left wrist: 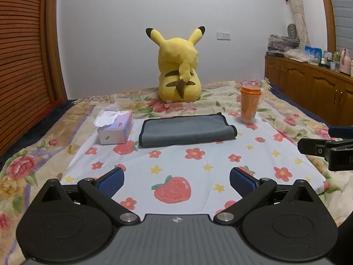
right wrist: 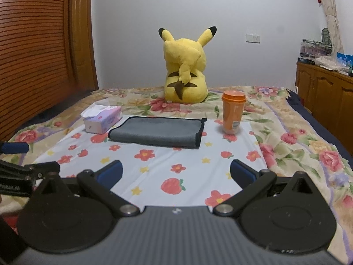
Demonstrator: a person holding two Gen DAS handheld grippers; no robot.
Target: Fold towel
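A grey towel with a black hem [left wrist: 187, 130] lies folded in a flat oblong on the white flowered cloth [left wrist: 176, 163]; it also shows in the right wrist view [right wrist: 157, 132]. My left gripper [left wrist: 176, 182] is open and empty, well short of the towel, over the cloth. My right gripper [right wrist: 175, 174] is open and empty, also well back from the towel. Part of the right gripper shows at the right edge of the left wrist view [left wrist: 326, 148], and part of the left gripper at the left edge of the right wrist view [right wrist: 22, 167].
A tissue box [left wrist: 115, 127] stands just left of the towel. An orange cup with a lid [left wrist: 250, 103] stands to its right. A yellow Pikachu plush [left wrist: 179, 66] sits behind. A wooden cabinet [left wrist: 313, 88] lines the right, a wooden wardrobe [left wrist: 24, 55] the left.
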